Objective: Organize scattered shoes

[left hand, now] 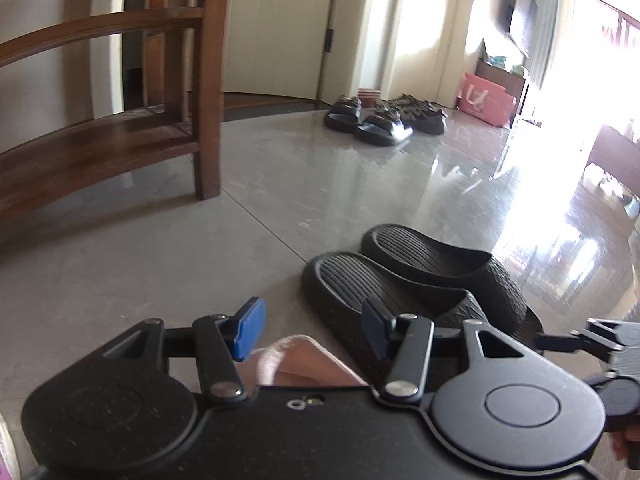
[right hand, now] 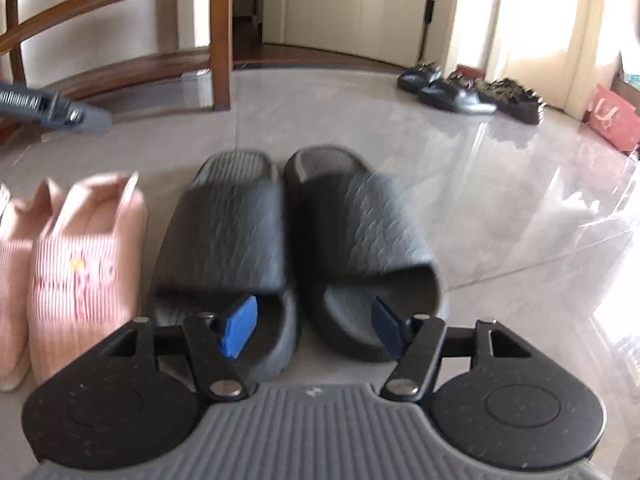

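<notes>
A pair of black rubber slides (right hand: 288,236) lies side by side on the grey tiled floor. To their left sits a pair of pink striped slippers (right hand: 80,264). My right gripper (right hand: 313,330) hovers open over the near ends of the slides, blue pads apart and pressing on nothing. In the left wrist view the black slides (left hand: 404,280) lie ahead and to the right. My left gripper (left hand: 313,326) is open, with one pink slipper (left hand: 304,364) below it and untouched. The right gripper (left hand: 608,344) shows at the right edge.
A dark wooden rack (left hand: 120,140) with low shelves stands to the left. Far ahead by the door are another pair of black slides (left hand: 368,120), brown shoes (left hand: 424,114) and a pink bag (left hand: 484,100). Bare glossy floor lies between.
</notes>
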`<state>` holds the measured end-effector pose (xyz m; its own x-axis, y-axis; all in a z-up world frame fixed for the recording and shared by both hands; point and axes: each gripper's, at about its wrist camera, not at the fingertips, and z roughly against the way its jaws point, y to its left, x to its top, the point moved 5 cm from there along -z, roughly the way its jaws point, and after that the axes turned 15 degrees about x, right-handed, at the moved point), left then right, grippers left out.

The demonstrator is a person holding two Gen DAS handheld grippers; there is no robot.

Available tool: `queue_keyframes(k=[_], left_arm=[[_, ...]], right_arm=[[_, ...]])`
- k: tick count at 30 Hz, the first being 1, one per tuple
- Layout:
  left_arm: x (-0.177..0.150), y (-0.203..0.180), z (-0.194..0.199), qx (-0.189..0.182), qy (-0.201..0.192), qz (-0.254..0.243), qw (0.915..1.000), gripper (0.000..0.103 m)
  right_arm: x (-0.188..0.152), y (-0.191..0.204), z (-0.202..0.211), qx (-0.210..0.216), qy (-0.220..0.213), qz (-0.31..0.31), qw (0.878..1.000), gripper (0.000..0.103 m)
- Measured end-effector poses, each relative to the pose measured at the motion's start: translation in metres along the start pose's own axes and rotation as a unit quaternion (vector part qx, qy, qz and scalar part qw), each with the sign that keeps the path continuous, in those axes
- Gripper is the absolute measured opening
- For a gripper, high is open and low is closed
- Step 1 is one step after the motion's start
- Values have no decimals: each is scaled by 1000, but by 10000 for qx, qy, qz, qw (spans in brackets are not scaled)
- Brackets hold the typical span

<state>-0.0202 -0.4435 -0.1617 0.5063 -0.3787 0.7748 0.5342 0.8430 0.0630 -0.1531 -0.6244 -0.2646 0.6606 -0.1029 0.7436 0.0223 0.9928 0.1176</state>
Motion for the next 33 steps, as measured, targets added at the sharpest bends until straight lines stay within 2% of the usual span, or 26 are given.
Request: queue_keyframes(k=[3, 11, 16, 18, 20, 22, 25, 28, 33], left_arm=[[-2, -3, 2, -6, -55, -74, 10000, 53], [-16, 5, -1, 183, 83, -149, 9997, 53], [-18, 3, 0, 213, 120, -200, 9995, 53], [-19, 0, 1, 191, 121, -232, 9995, 53], [-19, -4, 3, 179, 85, -314, 9993, 53], [-20, -8, 5, 174, 33, -413, 9990, 53], [-18, -10, 10, 194, -57, -520, 9984, 53], [-14, -10, 12, 210, -107, -502, 9985, 53], [-9, -4, 13, 257, -123, -347, 9990, 53]], right_arm=[[-1, 0, -17, -50, -55, -79, 9999, 67], [3, -3, -23, -48, -480, -220, 9986, 72], [8, -11, -26, 9, -745, -662, 9950, 73], [9, -12, -27, -24, -810, -741, 9940, 70], [11, -14, -28, -50, -885, -786, 9930, 55], [15, -16, -29, 99, -1042, -911, 9903, 46], [22, -10, -32, 60, -1122, -632, 9917, 31], [29, -2, -34, 81, -1104, -431, 9929, 27], [27, -2, -32, 242, -1159, -641, 9909, 26]])
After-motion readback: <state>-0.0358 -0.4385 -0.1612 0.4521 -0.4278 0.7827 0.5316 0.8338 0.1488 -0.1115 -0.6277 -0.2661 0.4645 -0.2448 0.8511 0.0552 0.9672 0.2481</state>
